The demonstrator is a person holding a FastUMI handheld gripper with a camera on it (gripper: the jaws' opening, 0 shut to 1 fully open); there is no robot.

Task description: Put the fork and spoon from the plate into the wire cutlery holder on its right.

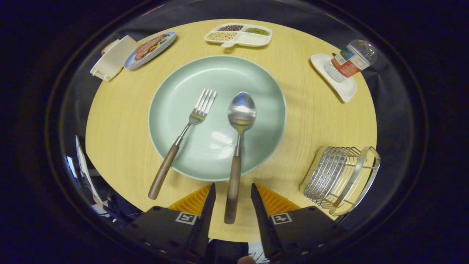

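Flanking the wooden handle of the spoon [237, 146], the two fingers of the gripper [233, 190] stand apart with a gap on each side of it, so neither presses on it and nothing is held. That one spoon runs lengthwise straight away from the fingers: handle end between them and off the plate, bowl up and pointing toward the far side of the table [117, 121]. Its bowl rests near the middle of the single pale green plate [176, 84]. Left of it lies the one fork [183, 141], slanted, its brown handle hanging over the plate's near-left rim onto the table and its tines aimed away and a little right, close to the spoon's bowl but not touching.

Right of the plate and apart from it stands one wire cutlery holder [339, 178], near the table's edge. Farther off are a divided tray [240, 35] with three kinds of beans, an oval dish of food [149, 49], a cream box [113, 58], and one bottle [351, 60] lying on a white dish [346, 90]; its label is too small to read.
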